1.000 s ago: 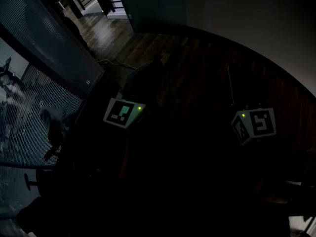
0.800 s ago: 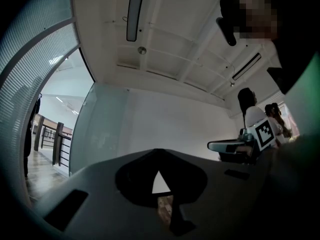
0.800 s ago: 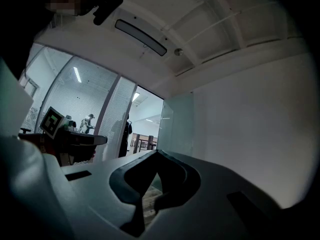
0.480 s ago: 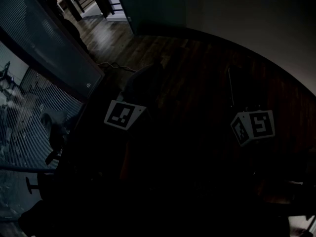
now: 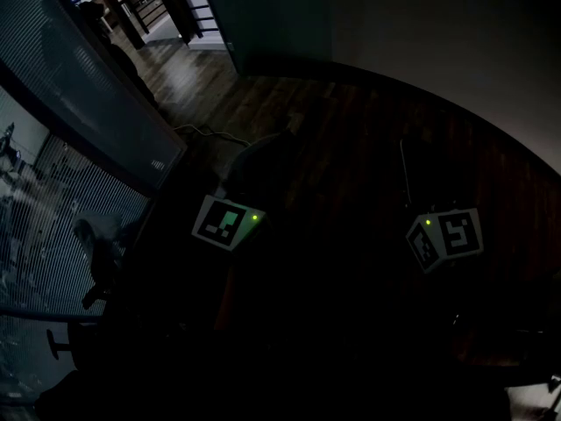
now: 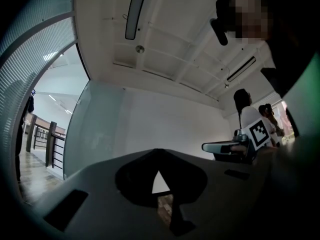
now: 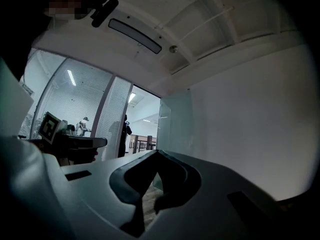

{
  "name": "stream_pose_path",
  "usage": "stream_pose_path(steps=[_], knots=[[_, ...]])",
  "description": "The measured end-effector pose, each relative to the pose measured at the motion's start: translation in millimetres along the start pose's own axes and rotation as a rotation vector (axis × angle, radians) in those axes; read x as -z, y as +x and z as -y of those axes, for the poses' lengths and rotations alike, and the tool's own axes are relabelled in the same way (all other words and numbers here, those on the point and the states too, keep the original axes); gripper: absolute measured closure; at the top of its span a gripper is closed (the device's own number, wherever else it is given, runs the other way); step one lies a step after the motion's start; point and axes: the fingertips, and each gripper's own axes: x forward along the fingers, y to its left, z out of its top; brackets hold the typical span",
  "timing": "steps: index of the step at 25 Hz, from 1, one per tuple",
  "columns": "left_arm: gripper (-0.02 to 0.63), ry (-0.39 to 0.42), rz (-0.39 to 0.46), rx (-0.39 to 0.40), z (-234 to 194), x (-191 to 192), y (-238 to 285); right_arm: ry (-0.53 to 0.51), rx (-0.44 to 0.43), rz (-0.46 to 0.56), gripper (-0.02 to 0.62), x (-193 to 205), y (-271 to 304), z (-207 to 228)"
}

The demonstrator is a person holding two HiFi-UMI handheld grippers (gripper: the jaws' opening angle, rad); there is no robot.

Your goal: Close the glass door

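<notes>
The glass door is a frosted pane standing open beside the white wall, with the doorway to its left. From the left gripper the same glass door shows ahead and to the left. My left gripper is shut with nothing in it. My right gripper is also shut and empty, pointing toward the door's edge. Both are short of the glass. The head view is very dark: only the left marker cube and the right marker cube stand out, with the door's teal pane far ahead.
A glass wall with blinds runs along the left. A cable lies on the wooden floor. A railing stands beyond the doorway. People stand behind me, and a person is at the doorway.
In the head view both marker cubes have slid a little lower in the picture, the left one also slightly right. Both pairs of jaws stay shut.
</notes>
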Motion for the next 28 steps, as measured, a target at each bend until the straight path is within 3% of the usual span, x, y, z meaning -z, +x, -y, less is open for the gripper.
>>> stream_pose_path(steps=[11,28], knots=[[0.604,-0.010,-0.031,-0.005,-43,23,46,-0.012,0.026,-0.017,0.600,21,53,31],[0.604,0.003,-0.031,-0.080,-131,36,205,-0.028,-0.070,0.003,0.600,39,210,142]])
